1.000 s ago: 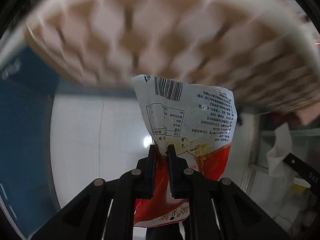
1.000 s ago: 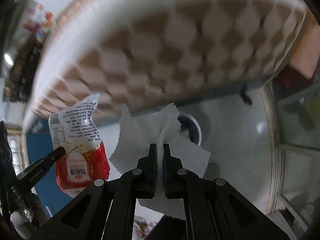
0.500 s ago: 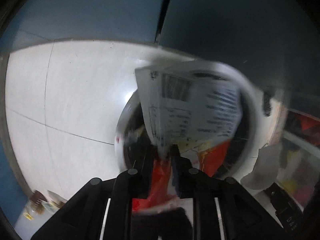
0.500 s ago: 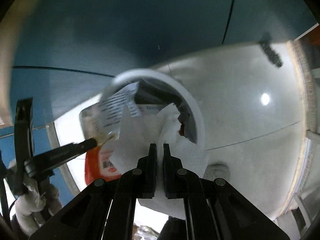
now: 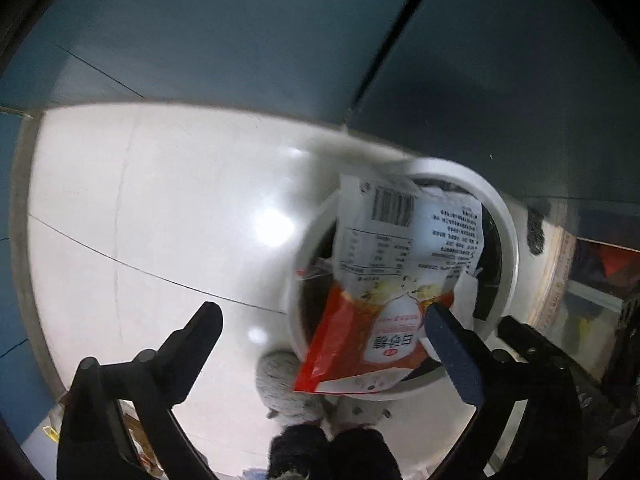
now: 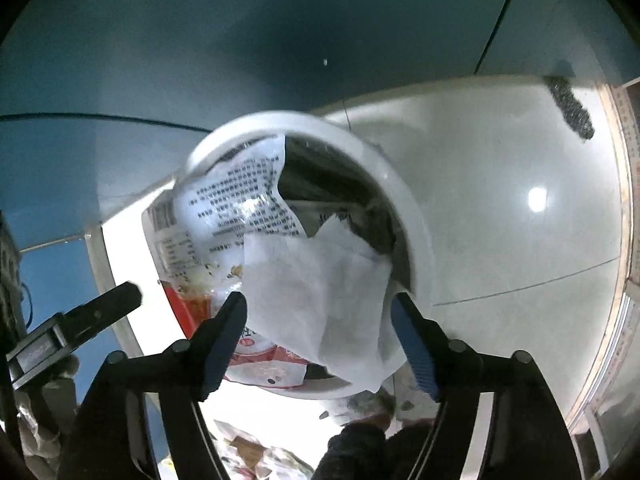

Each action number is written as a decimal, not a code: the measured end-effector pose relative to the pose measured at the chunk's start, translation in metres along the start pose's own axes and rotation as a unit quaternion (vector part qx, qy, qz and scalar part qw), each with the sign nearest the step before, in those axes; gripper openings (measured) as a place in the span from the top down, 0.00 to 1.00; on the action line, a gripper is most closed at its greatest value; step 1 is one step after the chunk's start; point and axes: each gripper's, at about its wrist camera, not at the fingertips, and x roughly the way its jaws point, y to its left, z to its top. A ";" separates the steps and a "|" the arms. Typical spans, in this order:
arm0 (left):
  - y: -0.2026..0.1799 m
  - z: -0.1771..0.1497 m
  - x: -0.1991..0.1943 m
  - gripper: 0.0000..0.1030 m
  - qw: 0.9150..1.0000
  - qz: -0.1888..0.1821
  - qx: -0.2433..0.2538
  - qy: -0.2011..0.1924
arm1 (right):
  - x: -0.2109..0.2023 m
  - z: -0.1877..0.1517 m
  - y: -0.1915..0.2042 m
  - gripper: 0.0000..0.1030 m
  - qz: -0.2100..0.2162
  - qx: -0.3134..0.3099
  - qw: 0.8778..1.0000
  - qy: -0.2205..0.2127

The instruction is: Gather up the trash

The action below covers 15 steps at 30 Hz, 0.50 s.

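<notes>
The left gripper (image 5: 322, 318) stands with its jaws wide apart, and the red-and-white wrapper (image 5: 384, 296) lies loose between them, over the mouth of the white bin (image 5: 506, 240). The right gripper (image 6: 320, 310) is likewise spread wide, with the tissue (image 6: 320, 280) free between its fingers, lying across the wrapper (image 6: 224, 216) above the bin (image 6: 416, 236). Beyond the bin lie pale floor (image 5: 160, 208) and a dark blue wall (image 5: 240, 32).
</notes>
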 end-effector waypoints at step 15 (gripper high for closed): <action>-0.018 -0.091 -0.157 0.00 0.994 0.060 0.020 -0.087 | -0.154 -0.069 0.038 0.00 -0.126 -0.103 0.982 -0.093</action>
